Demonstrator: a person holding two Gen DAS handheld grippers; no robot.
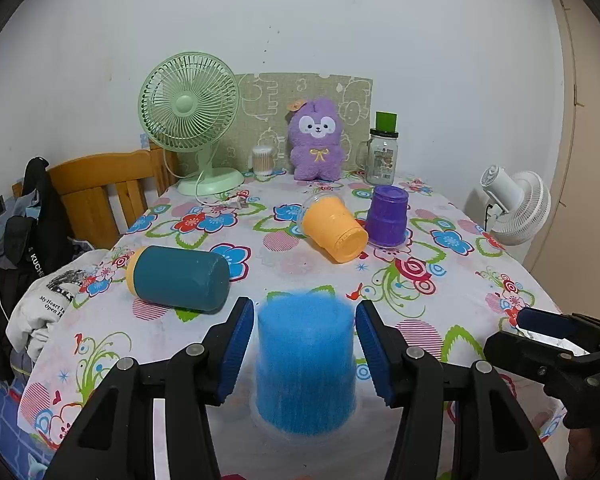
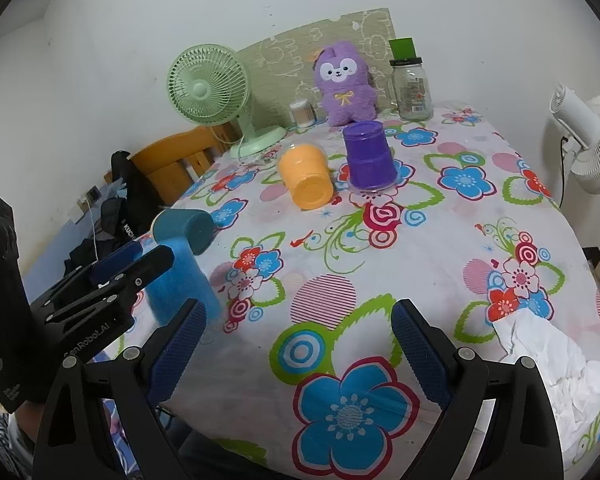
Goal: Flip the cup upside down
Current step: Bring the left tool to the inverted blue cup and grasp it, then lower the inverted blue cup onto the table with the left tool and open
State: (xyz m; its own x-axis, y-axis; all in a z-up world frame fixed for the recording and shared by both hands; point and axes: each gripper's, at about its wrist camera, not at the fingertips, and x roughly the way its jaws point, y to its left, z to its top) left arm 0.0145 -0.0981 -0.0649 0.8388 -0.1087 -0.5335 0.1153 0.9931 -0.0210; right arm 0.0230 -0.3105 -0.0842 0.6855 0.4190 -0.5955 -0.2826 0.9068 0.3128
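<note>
So the blue cup is sitting dead centre between the left tongs, standing on the counter near its front edge. It looks blurry in the left wrist view, so I can't swear to which end is up, though the wider, paler ring at the bottom makes me think the rim is already down on the cloth. Its long axis runs straight up, square to the line between the two blue pads.

The left tongs are apart, one pad on each side of the cup with a sliver of gap showing on both sides, so not squeezing it as far as I can tell. From the right wrist view the same cup sits off to the left, half hidden behind the left tool.

The right tongs are spread wide too, with nothing between them but flowery tablecloth, and they're well off to the cup's right. So the left hand is clearly the nearer one.

My guess: whatever comes next hinges on that straddle, either closing in on the sides or backing straight away without clipping it. The teal bottle lying on its side is just to the left.
</note>
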